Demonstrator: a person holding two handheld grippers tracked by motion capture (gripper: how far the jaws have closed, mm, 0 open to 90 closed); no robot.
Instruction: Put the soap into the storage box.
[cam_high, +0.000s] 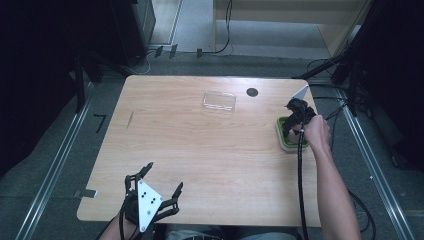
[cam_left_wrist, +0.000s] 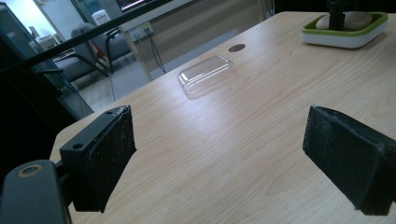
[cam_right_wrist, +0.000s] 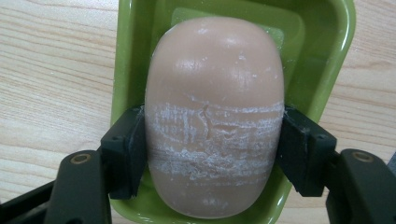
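Note:
A beige oval soap bar (cam_right_wrist: 215, 112) lies in a green soap dish (cam_right_wrist: 322, 60), and my right gripper (cam_right_wrist: 212, 149) is shut on the soap's two long sides, its pads pressed against it. In the high view that right gripper (cam_high: 295, 127) points down into the dish (cam_high: 285, 145) at the table's right edge. My left gripper (cam_high: 161, 178) rests open near the front left edge, nothing between its jaws. From the left gripper view, the open left gripper (cam_left_wrist: 219, 149) faces the clear plastic lid (cam_left_wrist: 206, 73) and the dish (cam_left_wrist: 345, 35) farther off.
A clear plastic lid (cam_high: 219, 101) lies at the back middle of the wooden table (cam_high: 200, 150). A dark round hole (cam_high: 252, 92) sits beside it. Cables and metal rails run along the floor around the table.

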